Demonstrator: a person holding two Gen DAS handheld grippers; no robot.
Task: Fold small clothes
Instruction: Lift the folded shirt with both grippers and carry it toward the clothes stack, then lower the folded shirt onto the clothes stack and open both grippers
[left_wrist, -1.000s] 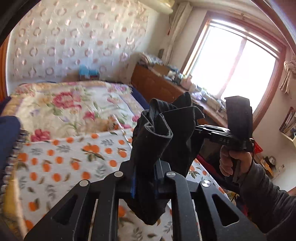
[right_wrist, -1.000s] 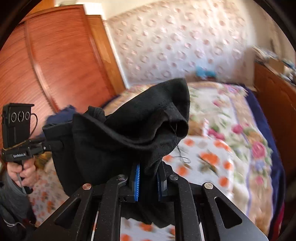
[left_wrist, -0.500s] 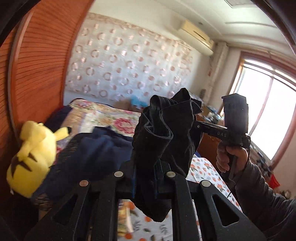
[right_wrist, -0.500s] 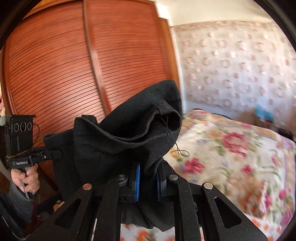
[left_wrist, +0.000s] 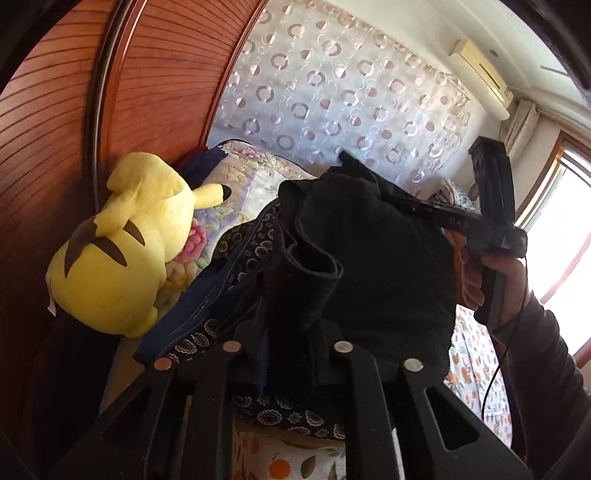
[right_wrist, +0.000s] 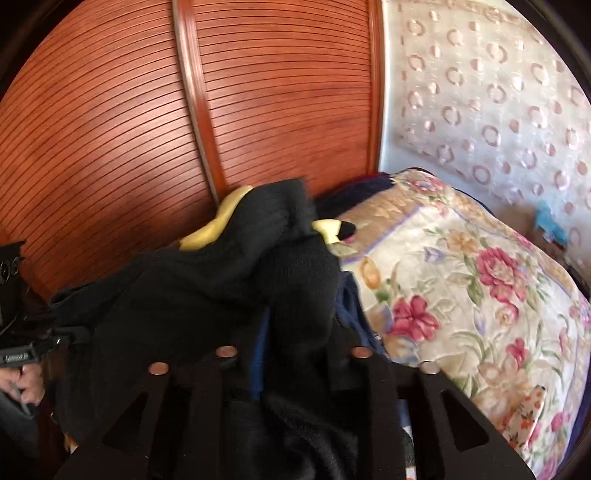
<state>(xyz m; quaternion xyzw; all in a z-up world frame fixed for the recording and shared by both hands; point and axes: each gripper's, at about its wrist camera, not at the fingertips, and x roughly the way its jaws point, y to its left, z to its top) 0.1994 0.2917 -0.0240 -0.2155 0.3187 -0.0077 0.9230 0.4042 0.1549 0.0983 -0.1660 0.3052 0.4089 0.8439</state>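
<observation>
A small black garment (left_wrist: 369, 266) hangs bunched between both grippers. My left gripper (left_wrist: 288, 354) is shut on one end of it. My right gripper (right_wrist: 295, 354) is shut on the other end (right_wrist: 229, 295), and it also shows in the left wrist view (left_wrist: 417, 210) gripping the cloth from the right. The garment is held in the air over a dark blue patterned cloth pile (left_wrist: 221, 295) at the head of the bed. The fingertips of both grippers are hidden by the cloth.
A yellow plush toy (left_wrist: 122, 243) lies against the slatted wooden wardrobe (right_wrist: 184, 129). A floral quilt (right_wrist: 461, 295) covers the bed to the right. An orange-print sheet (left_wrist: 476, 369) lies lower right. A window (left_wrist: 561, 236) is far right.
Both grippers have swung left with the black garment, from over the orange-print sheet toward the wardrobe and the plush toy. Both stay shut on it.
</observation>
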